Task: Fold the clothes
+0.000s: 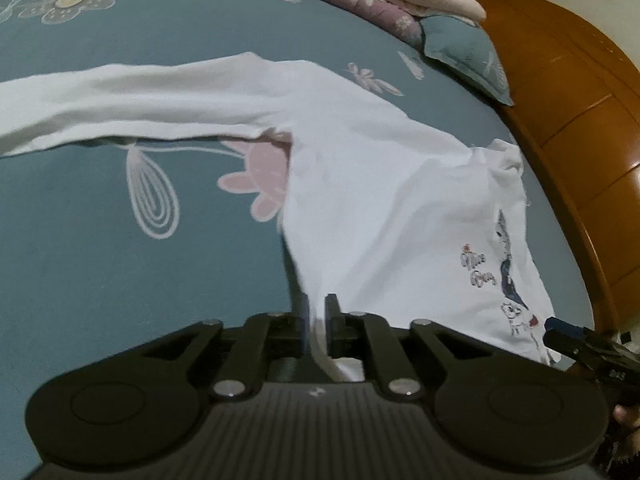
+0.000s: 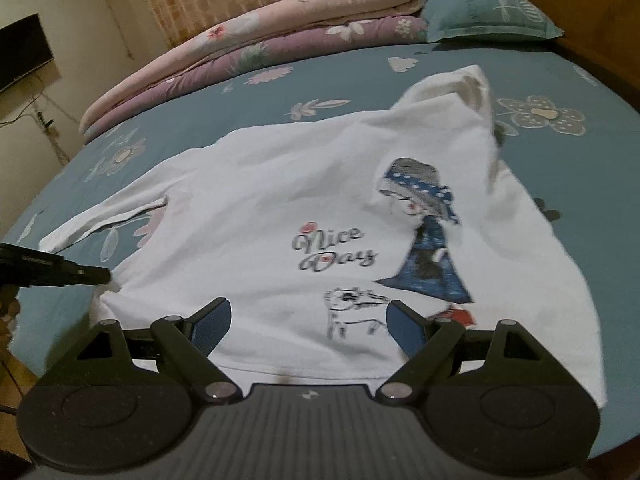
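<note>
The white shirt (image 2: 280, 208) lies spread on the teal bedsheet (image 2: 580, 184), print up. Your left gripper (image 1: 316, 320) pinches its hem corner, cloth between the nearly closed jaws. Your right gripper (image 2: 308, 322) hovers spread wide above the hem, holding nothing.

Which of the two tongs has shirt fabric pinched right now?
The left tongs, nearly closed on the white shirt hem corner; the right tongs gape wide, gripping nothing.

Dim, soft indoor light; slight motion blur, strong fisheye bending and dark corners
</note>
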The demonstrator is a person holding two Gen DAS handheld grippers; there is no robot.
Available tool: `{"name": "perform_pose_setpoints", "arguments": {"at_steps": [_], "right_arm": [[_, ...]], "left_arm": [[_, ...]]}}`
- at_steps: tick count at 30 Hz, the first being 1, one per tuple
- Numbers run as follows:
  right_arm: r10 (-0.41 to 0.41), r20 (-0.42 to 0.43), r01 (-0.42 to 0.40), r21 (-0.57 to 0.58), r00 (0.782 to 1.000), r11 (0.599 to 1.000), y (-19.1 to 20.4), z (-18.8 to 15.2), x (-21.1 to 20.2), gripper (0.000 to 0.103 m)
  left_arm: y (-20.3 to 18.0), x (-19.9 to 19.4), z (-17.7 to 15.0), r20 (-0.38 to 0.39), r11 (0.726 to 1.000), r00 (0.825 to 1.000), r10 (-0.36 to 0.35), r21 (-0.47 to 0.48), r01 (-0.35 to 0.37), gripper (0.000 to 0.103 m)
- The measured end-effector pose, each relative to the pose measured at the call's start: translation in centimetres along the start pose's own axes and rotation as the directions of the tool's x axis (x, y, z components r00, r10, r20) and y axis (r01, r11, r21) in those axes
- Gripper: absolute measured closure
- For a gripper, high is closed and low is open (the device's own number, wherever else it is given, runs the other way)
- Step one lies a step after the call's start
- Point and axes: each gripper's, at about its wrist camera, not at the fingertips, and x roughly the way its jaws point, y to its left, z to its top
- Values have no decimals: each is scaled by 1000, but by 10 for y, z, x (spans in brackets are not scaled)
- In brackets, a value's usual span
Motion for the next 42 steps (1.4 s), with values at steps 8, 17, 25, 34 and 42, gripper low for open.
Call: {"name": "perform_pose_setpoints", "arguments": {"at_steps": [8, 17, 25, 34, 42], "right_arm": [[-44, 17, 43, 58, 999, 997, -24, -6, -13, 15], [-69, 36, 66, 80, 997, 995, -34, -6, -21, 15], [-140, 38, 136, 85, 989, 987, -55, -5, -29, 15], [-274, 1, 271, 163, 962, 949, -112, -18, -19, 13], [-39, -11, 41, 263, 999, 964, -157, -25, -13, 7]], "left_arm": [[-11, 6, -29, -111, 999, 994, -25, 42, 30, 59], [-22, 12, -53, -163, 995, 987, 3, 103, 14, 101], [4, -17, -48, -177, 999, 984, 10, 53, 0, 96], [-17, -36, -19, -79, 980, 993, 89, 185, -73, 83], [-61, -5, -4, -72, 955, 997, 25, 298, -2, 72]]}}
